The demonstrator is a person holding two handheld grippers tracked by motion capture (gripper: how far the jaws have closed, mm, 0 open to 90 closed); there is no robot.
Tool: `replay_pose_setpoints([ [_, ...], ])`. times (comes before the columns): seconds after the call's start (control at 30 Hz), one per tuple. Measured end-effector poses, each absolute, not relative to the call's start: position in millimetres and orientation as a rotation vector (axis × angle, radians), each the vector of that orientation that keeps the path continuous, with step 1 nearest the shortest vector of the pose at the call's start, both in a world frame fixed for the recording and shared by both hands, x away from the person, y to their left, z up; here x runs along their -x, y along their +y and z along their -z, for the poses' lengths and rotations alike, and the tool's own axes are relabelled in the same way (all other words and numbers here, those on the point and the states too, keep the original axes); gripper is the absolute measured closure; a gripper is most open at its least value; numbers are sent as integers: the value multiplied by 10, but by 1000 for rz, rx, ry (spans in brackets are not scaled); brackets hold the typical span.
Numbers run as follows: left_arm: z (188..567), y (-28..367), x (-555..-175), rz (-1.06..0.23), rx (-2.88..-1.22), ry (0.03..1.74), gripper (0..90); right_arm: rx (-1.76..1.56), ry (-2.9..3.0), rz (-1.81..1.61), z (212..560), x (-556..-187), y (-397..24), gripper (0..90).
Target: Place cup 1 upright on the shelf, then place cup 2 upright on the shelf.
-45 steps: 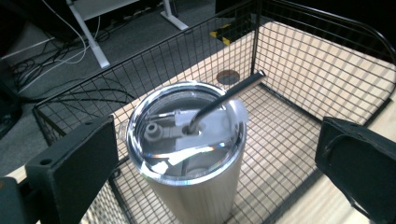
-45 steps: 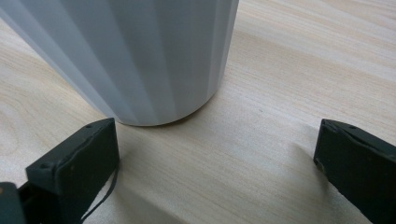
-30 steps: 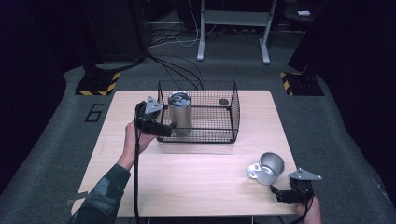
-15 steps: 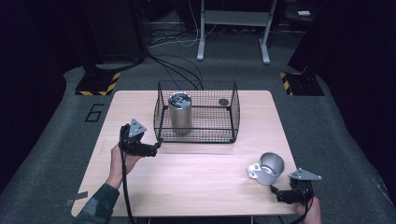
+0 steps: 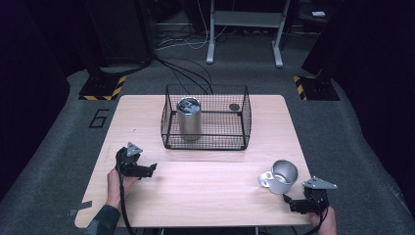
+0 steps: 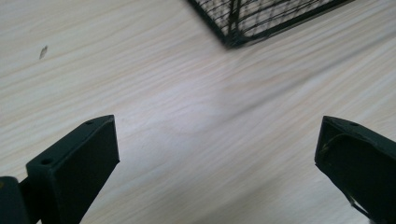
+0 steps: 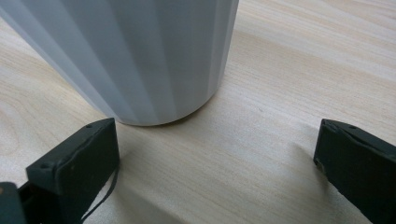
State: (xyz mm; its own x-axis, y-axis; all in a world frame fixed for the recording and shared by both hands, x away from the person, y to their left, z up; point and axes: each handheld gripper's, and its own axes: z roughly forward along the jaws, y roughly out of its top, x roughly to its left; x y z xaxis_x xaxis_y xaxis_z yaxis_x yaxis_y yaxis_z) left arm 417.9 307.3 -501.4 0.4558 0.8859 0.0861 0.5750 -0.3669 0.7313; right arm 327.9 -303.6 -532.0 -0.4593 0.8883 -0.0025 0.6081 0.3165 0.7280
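Wooden bench [image 5: 205, 191] bearing a black wire basket [image 5: 206, 117], taken here as the landmark. Inside the basket, toward its left side, a metal can [image 5: 189, 119] stands upright; a small dark round object [image 5: 234, 106] lies on the basket floor at the far right corner. The left gripper [image 5: 149, 169] is held in front of the basket and to its left, well apart from it, with jaws spread wide and nothing between them (the left gripper view shows bare wood and one lower basket corner [image 6: 233, 28]). A grey mug [image 5: 280, 176] stands in front of the basket and to its right, handle pointing left. The right gripper [image 5: 293, 203] sits just in front of the mug, jaws wide apart and empty.
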Motion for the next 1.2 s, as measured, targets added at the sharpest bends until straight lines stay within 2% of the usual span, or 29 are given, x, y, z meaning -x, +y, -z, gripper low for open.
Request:
replay_pose_setpoints([
  [0.1,5092,3127,-4220,-607,-2085,1244,0,-1327,2184,-941,5320,-3279,-3037,0],
  [0.3,5216,3162,-4313,-670,-2138,1279,0,-1332,2186,-942,5320,-3280,-3034,0],
  [0.37,5249,3197,-4344,-663,-2105,1287,2,-1336,2185,-944,5319,-3281,-3031,0],
  [0.47,5305,3249,-4395,-620,-2032,1299,0,-1336,2187,-943,5318,-3282,-3030,0],
  [0.5,5302,3286,-4434,-565,-2031,1322,0,-1338,2187,-944,5318,-3282,-3028,0],
  [0.7,5314,3279,-4455,-563,-2006,1324,0,-1322,2205,-944,5315,-3287,-3034,0],
  [0.93,5297,3288,-4548,-542,-2071,1256,0,-1301,2194,-965,5330,-3252,-3045,0],
  [1.2,5302,3285,-4578,-551,-2069,1250,0,-1251,2189,-980,5340,-3216,-3038,0],
])
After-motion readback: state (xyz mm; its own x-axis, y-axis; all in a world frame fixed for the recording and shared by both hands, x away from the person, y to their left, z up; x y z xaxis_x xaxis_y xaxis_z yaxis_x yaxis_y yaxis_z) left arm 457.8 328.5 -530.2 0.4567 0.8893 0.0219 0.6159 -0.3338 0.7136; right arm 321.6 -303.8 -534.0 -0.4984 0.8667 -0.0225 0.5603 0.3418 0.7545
